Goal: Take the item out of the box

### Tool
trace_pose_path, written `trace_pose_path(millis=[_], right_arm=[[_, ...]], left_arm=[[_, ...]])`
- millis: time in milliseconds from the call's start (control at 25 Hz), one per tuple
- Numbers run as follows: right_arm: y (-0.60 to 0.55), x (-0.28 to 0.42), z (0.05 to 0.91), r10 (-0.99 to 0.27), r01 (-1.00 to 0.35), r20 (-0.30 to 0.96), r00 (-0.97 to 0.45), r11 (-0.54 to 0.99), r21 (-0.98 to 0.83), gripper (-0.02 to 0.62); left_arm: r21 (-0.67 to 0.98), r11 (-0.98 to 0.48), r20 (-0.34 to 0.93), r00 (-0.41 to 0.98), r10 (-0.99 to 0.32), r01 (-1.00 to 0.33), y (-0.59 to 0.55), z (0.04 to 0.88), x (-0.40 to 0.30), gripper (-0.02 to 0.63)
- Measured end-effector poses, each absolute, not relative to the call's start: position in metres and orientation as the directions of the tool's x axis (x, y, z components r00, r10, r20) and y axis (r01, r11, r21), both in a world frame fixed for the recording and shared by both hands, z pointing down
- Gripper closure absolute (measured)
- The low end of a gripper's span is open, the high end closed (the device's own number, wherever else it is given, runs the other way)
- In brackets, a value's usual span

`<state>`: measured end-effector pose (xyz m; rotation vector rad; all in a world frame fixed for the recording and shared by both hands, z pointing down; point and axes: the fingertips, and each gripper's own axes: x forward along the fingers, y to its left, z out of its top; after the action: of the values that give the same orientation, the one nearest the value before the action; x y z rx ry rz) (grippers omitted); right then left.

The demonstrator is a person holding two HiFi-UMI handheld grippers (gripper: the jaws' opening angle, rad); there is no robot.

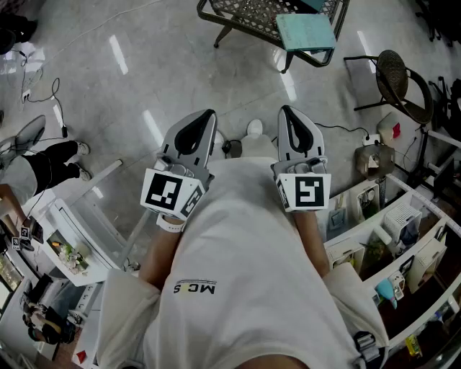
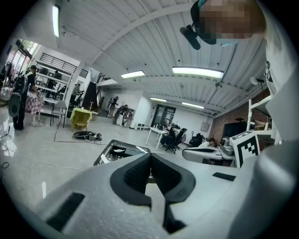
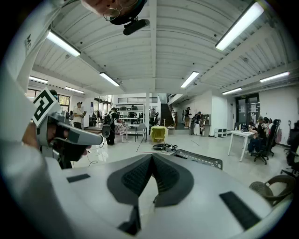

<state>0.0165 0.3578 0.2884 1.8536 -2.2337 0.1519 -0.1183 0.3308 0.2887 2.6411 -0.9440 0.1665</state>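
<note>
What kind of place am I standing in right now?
Probably a big open workshop or lab hall: long ceiling lights under a ribbed roof, a shiny bare floor, and a white desk with office chairs.

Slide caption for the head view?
Looking down: left gripper and right gripper, both shut and empty, held in front of a white T-shirt.

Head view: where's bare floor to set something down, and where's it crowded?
Free: bare floor between the mesh table and the white cart. Crowded: right side, with stocked shelves and a chair; cables at far left.
</note>
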Motion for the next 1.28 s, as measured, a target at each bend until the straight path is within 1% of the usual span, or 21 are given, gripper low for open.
trace_pose_path(millis=[120, 240, 760, 840, 920, 1000, 1160, 1280], right_arm=[[0.368, 0.020, 0.282, -0.953, -0.977, 0.229, -0.200, 0.211, 0.025, 0.580], [0.378, 0.034, 0.275, -0.953, -0.974, 0.214, -0.214, 0.224, 0.022, 0.580], [0.401, 0.101, 0.276, -0.970, -0.976, 0.128, -0.207, 0.196, -0.094, 0.578], [0.406, 0.110, 0.274, -0.969, -0.970, 0.093, -0.230, 0.221, -0.101, 0.578], [0.414, 0.121, 0.266, -0.962, -0.956, 0.020, -0.274, 0.270, -0.115, 0.581], [0.417, 0.136, 0.261, -0.957, -0.949, -0.024, -0.287, 0.288, -0.131, 0.581], [0.421, 0.149, 0.265, -0.955, -0.943, -0.017, -0.296, 0.295, -0.152, 0.581], [0.413, 0.145, 0.268, -0.942, -0.925, -0.009, -0.336, 0.332, -0.184, 0.581]], left_arm=[[0.247, -0.705, 0.243, 0.747, -0.619, -0.665, 0.350, 0.276, -0.115, 0.581], [0.260, -0.684, 0.251, 0.732, -0.634, -0.681, 0.366, 0.273, -0.100, 0.581], [0.226, -0.695, 0.231, 0.730, -0.643, -0.683, 0.380, 0.266, -0.026, 0.581], [0.223, -0.698, 0.239, 0.733, -0.637, -0.680, 0.385, 0.270, -0.012, 0.581], [0.215, -0.704, 0.243, 0.736, -0.632, -0.677, 0.388, 0.273, 0.005, 0.581], [0.214, -0.709, 0.233, 0.740, -0.631, -0.672, 0.390, 0.270, 0.022, 0.581], [0.215, -0.717, 0.229, 0.747, -0.624, -0.664, 0.395, 0.264, 0.043, 0.581], [0.229, -0.701, 0.226, 0.738, -0.637, -0.675, 0.390, 0.265, 0.049, 0.581]])
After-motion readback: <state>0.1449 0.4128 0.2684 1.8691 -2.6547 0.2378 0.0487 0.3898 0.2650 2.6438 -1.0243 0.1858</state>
